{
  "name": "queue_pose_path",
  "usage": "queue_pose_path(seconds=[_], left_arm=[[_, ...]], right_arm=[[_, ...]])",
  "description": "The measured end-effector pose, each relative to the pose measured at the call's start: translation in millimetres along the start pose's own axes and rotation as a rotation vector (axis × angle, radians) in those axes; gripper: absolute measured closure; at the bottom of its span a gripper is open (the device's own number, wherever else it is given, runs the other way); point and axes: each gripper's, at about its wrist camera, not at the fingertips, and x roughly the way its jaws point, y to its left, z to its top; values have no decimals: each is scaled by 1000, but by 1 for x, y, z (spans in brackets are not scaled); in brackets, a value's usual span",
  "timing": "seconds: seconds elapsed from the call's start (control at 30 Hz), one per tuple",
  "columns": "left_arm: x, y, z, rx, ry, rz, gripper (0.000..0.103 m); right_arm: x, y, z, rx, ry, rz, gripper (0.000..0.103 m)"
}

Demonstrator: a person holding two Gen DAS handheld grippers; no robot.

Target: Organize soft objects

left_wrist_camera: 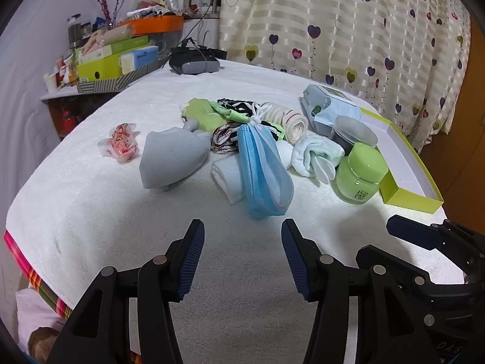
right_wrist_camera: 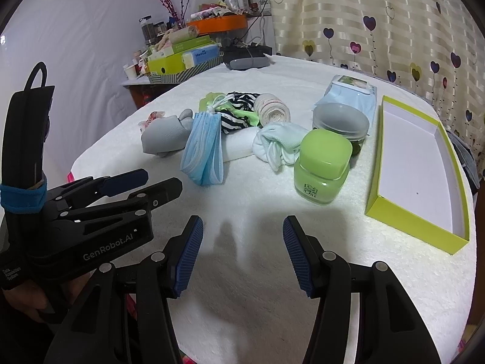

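Observation:
A heap of soft things lies mid-table on the white towel: a blue face mask bundle, a grey sock, white socks, a rolled striped cloth, black-and-white fabric and green cloth. An open, empty lime-green box sits at the right. My left gripper is open, just short of the mask. My right gripper is open over bare towel; one of its fingers shows at right in the left wrist view.
A green jar and a clear lidded tub stand between the heap and the box. A wipes pack lies behind them. A red-printed wrapper lies left. A cluttered side table and a heart-print curtain stand behind.

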Motion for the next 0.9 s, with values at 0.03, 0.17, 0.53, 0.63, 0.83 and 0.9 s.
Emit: queue_pose_path(seconds=[0.03,0.17,0.53,0.63,0.83,0.9], left_arm=[[1,2,1,-1,2,-2,51],[2,3,1,-1,1,-2,51],[2,4,2,-4,-9,-1,51],[6,11,4,-19,-14,-6,51],[11,25,5,-55,2,-36,51],[13,28,6,-61,5,-40,51]], right_arm=[[0,0,0,-1,0,0,47],[1,1,0,-1,2,-1,47],[6,4,6,-10,2,29,47],[10,6,12,-12,3,42,47],[21,10,23,-14,13,87,47],[25,12,26,-16,15,98,47]])
